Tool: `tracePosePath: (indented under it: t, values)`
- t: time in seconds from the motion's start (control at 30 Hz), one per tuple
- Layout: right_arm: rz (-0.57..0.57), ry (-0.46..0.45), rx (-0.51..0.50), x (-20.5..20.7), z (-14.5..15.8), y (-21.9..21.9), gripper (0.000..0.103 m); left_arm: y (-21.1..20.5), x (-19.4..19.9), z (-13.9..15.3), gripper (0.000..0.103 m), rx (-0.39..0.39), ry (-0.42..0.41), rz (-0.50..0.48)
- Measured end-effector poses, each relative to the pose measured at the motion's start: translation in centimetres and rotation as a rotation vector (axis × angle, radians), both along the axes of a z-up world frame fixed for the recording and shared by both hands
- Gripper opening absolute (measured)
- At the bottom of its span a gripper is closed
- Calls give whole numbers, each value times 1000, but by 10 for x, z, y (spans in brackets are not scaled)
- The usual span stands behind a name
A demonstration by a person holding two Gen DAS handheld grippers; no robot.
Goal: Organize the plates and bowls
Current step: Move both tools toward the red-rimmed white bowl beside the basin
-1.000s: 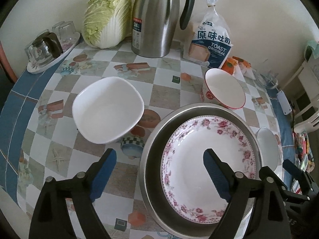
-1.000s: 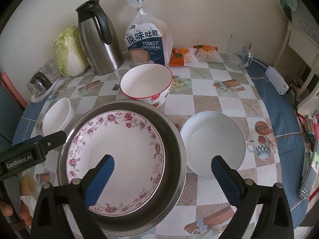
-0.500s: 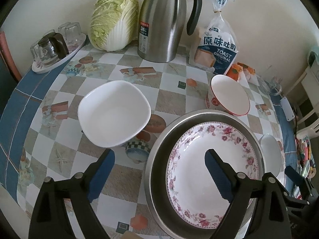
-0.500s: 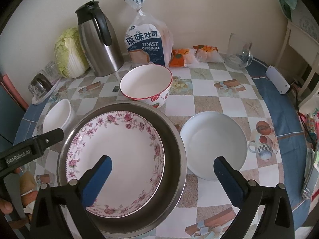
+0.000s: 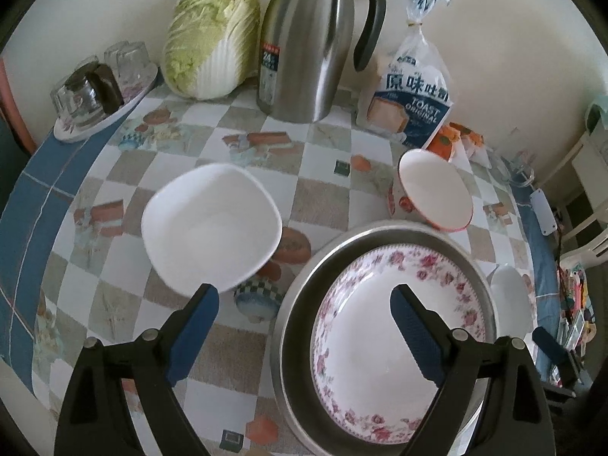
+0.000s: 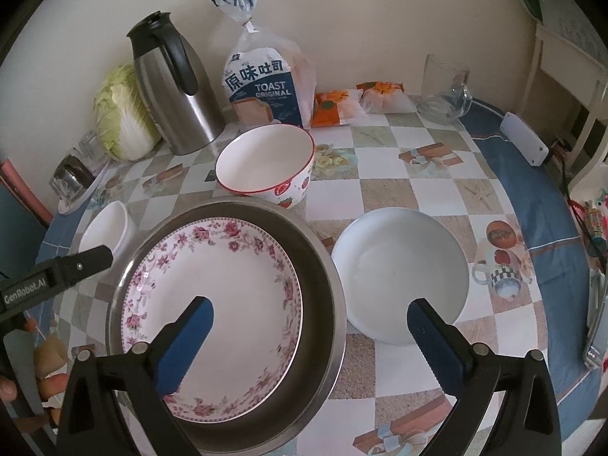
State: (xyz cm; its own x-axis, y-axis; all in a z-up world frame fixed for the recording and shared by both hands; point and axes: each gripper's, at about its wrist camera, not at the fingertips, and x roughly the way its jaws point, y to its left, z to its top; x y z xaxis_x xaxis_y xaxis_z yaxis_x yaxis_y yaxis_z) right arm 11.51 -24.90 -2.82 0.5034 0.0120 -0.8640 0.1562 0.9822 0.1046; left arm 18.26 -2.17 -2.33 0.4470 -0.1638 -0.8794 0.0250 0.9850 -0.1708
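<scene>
While the left gripper has drifted only slightly toward the square white ceramic bowl, both it and the right gripper gape empty, the pink-flowered plate sitting in the steel basin, nothing grasped.

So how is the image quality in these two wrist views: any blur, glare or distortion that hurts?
Left wrist view: strong fisheye bending, dark corners, slight blur on the square white bowl; the toast bag text is readable. Right wrist view: sharper, same curvature; soft daylight, a streak of glare on the steel thermos, and the floral plate shows no blown highlights.
</scene>
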Motion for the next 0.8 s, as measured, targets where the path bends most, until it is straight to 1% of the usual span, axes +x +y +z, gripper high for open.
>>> tracePosePath:
  t: [0.17,0.27,0.43,0.57,0.63,0.7,0.8]
  values:
    - [-14,-10,7,4,5,-1,103,-3,13,19,92,-14,-32,-32]
    - [-6,-20,12,9,10,-1,103,-8,24,34,92,-10,-50,-61]
    - [-5,-48,17,21,25,-7,103,-13,42,53,92,-28,-67,-81]
    - [-11,-61,32,36,38,-18,103,-23,60,64,92,5,-70,-115]
    - [-10,-66,47,45,45,-25,103,-28,70,68,92,5,-65,-128]
    - [-12,-60,67,55,50,-33,103,-32,80,71,92,14,-49,-139]
    - [-21,-43,78,70,55,-43,103,-35,94,76,92,33,-56,-138]
